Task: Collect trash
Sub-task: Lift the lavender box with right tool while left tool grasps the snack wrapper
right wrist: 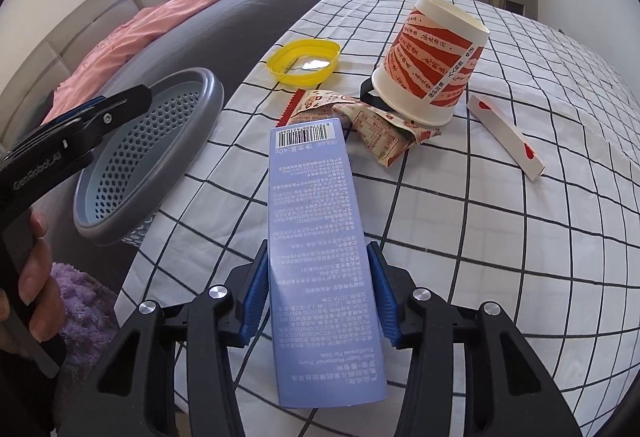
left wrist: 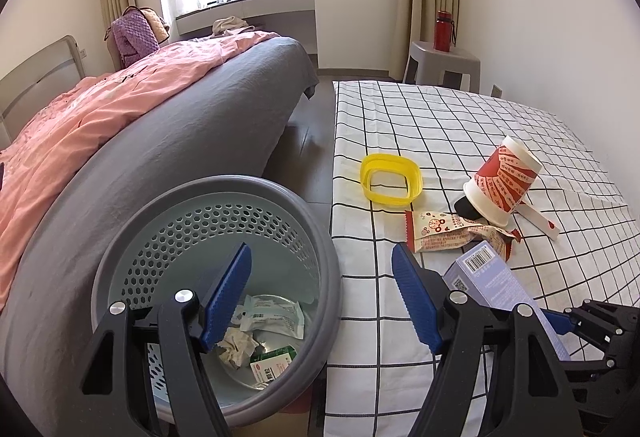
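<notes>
Where the left wrist camera looks down: left gripper (left wrist: 322, 287) hanging with jaws apart and empty over the rim of a grey perforated wastebasket (left wrist: 224, 197) holding crumpled paper (left wrist: 238, 347) and wrappers. Where the right wrist camera looks: right gripper (right wrist: 318, 295) clamped on a pale blue toothpaste box (right wrist: 316, 221) over the checked tablecloth (right wrist: 500, 237); beyond it a snack wrapper (right wrist: 360, 117), red-and-white paper cup (right wrist: 434, 61) and yellow lid (right wrist: 304, 59).

The bin (left wrist: 224, 221) stands open just off the table's (right wrist: 500, 257) left edge — cup (right wrist: 432, 61), wrapper (right wrist: 376, 125) and yellow lid (right wrist: 304, 61) crowd the far middle.
</notes>
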Action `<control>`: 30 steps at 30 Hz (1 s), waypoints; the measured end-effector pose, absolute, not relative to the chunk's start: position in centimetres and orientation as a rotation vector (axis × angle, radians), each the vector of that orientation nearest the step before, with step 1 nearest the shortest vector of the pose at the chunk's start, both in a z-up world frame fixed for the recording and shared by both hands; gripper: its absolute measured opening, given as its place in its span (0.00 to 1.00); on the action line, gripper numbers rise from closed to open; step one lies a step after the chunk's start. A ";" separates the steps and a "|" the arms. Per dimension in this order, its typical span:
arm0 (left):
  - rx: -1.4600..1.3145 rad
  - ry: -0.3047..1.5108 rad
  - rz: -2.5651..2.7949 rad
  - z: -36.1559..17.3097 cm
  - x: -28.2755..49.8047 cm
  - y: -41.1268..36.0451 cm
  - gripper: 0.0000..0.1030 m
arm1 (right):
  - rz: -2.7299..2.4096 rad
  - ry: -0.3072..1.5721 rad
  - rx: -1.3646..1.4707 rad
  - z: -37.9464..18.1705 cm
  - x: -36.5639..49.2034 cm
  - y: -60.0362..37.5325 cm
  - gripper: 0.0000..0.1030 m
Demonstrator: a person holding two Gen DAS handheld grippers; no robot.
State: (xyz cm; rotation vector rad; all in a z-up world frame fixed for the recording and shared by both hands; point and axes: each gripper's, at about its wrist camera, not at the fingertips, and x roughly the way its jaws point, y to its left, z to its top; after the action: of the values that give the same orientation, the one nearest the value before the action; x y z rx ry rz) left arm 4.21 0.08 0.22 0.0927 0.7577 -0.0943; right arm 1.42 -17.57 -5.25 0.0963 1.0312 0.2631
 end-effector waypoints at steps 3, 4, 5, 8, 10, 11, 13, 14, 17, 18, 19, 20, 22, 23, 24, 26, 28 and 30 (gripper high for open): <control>0.089 0.757 -0.102 0.3 4.0 0.1 0.68 | 0.262 1.012 0.129 -4.6 0.2 -18.1 0.44; 0.089 0.758 -0.104 0.2 4.0 0.0 0.68 | 0.255 1.005 0.141 -4.3 -0.2 -18.3 0.44; 0.090 0.759 -0.106 0.2 3.9 -0.1 0.68 | 0.246 0.998 0.153 -4.0 -0.6 -18.7 0.44; 0.098 0.766 -0.121 0.0 3.6 -0.7 0.68 | 0.205 0.976 0.166 -3.2 -1.5 -19.8 0.44; 0.108 0.770 -0.135 -0.2 3.4 -1.4 0.68 | 0.176 0.966 0.184 -2.9 -2.0 -20.8 0.44; 0.112 0.773 -0.144 -0.2 3.4 -1.7 0.68 | 0.160 0.963 0.197 -2.8 -2.2 -21.4 0.44; 0.116 0.783 -0.160 -0.4 3.4 -2.6 0.68 | 0.130 0.957 0.210 -2.6 -2.2 -22.6 0.44; 0.114 0.790 -0.168 -0.5 3.5 -3.0 0.68 | 0.114 0.954 0.214 -2.5 -2.2 -23.1 0.44; 0.101 0.812 -0.190 -0.7 4.0 -4.4 0.68 | 0.079 0.938 0.228 -2.1 -2.2 -24.3 0.44; 0.097 0.818 -0.196 -0.8 4.2 -4.9 0.68 | 0.072 0.933 0.232 -2.0 -2.3 -24.7 0.44; 0.093 0.824 -0.200 -0.8 4.4 -5.4 0.68 | 0.069 0.930 0.238 -1.9 -2.3 -25.1 0.44; 0.088 0.831 -0.201 -0.8 4.8 -5.9 0.68 | 0.064 0.926 0.244 -1.8 -2.3 -25.5 0.44; 0.070 0.845 -0.205 -0.8 5.6 -6.8 0.68 | 0.054 0.922 0.256 -1.7 -2.3 -26.2 0.44; 0.059 0.853 -0.204 -0.9 6.1 -7.2 0.68 | 0.046 0.920 0.259 -1.7 -2.3 -26.5 0.44; 0.047 0.863 -0.200 -1.0 6.7 -7.6 0.68 | 0.037 0.918 0.259 -1.7 -2.3 -26.8 0.44; 0.035 0.880 -0.187 -1.3 7.8 -8.3 0.68 | 0.023 0.914 0.261 -1.6 -2.3 -27.5 0.44; 0.028 0.898 -0.177 -1.7 8.9 -9.1 0.68 | 0.017 0.915 0.284 -1.7 -2.3 -28.2 0.44; 0.032 0.909 -0.173 -2.1 9.7 -9.9 0.68 | 0.008 0.912 0.300 -1.7 -2.4 -28.9 0.44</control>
State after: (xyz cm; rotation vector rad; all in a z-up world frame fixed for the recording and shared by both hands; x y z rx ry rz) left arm 9.66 -9.90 -2.11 0.0324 0.9085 -0.1727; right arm -2.38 -28.86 -1.68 0.2999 0.9119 0.0082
